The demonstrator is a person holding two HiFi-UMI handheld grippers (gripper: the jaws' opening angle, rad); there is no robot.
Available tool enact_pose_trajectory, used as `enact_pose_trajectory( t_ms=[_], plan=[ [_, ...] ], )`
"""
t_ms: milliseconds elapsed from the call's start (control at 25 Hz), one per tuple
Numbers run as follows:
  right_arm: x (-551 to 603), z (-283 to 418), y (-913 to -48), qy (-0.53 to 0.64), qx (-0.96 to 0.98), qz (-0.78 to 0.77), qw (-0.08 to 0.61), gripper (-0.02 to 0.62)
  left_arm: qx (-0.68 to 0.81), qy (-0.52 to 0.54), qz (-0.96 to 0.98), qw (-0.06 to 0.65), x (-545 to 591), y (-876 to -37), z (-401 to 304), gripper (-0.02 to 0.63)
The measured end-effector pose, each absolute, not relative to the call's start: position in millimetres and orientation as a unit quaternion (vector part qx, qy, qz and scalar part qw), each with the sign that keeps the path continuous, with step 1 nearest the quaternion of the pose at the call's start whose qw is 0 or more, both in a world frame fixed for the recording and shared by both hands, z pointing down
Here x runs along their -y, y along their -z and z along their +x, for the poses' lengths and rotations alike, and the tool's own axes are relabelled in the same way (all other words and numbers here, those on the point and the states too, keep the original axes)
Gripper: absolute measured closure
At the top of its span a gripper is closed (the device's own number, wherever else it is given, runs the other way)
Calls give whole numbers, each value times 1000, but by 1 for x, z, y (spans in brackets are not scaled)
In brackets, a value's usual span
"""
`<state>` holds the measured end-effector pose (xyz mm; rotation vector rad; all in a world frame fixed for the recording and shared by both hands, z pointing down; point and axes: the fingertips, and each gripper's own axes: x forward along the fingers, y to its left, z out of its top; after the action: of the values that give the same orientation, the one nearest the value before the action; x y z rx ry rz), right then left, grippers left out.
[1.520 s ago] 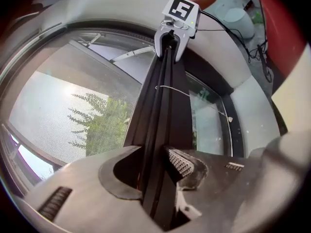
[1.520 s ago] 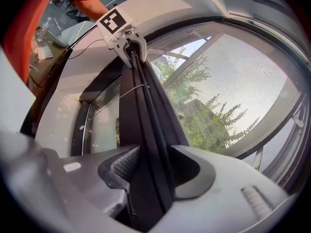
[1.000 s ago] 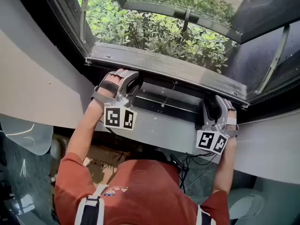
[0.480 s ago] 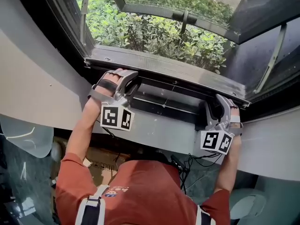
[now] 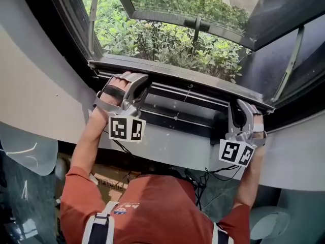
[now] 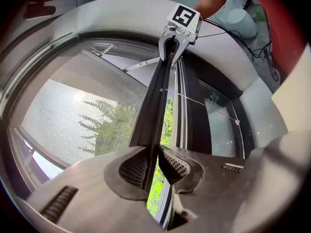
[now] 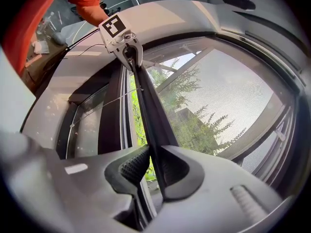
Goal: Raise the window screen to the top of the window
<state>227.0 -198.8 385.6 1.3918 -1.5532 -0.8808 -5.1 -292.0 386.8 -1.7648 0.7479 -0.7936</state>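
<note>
We clamp the left gripper (image 5: 134,85) and right gripper (image 5: 242,108), jaws just closed, onto the flat dark screen bar (image 5: 177,75). Fine grey mesh (image 6: 63,115) stretches above it, with the smooth white sill (image 5: 177,145) below.

the person is wearing a rust-red short-sleeved shirt (image 5: 162,207), its sleeves ending above the elbows and leaving the forearms bare. two grey and black shoulder straps (image 5: 100,226) with dark buckles are running down over the shirt, one on each side, and a small colourful patch (image 5: 127,206) is sitting just beside the left one. a black band (image 5: 118,93) is crossing the back of the left hand (image 5: 122,84), and a pale band (image 5: 252,128) is wrapping the right hand (image 5: 255,118).
</note>
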Motion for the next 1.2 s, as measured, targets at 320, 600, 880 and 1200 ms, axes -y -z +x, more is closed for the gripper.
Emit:
enact_pose_trajectory(
  t_ms=[320, 600, 880, 1200],
  plan=[
    [201, 229, -359, 377, 608, 565, 413, 518, -329, 307, -723, 524, 295, -360, -4, 534],
    [204, 229, -312, 420, 580, 574, 398, 518, -349, 276, -708, 548, 299, -312, -3, 534],
    [207, 231, -277, 455, 552, 580, 390, 518, -364, 256, -690, 571, 300, -275, -2, 534],
    [210, 233, -217, 485, 531, 589, 370, 518, -382, 222, -670, 596, 303, -216, 0, 529]
  ],
)
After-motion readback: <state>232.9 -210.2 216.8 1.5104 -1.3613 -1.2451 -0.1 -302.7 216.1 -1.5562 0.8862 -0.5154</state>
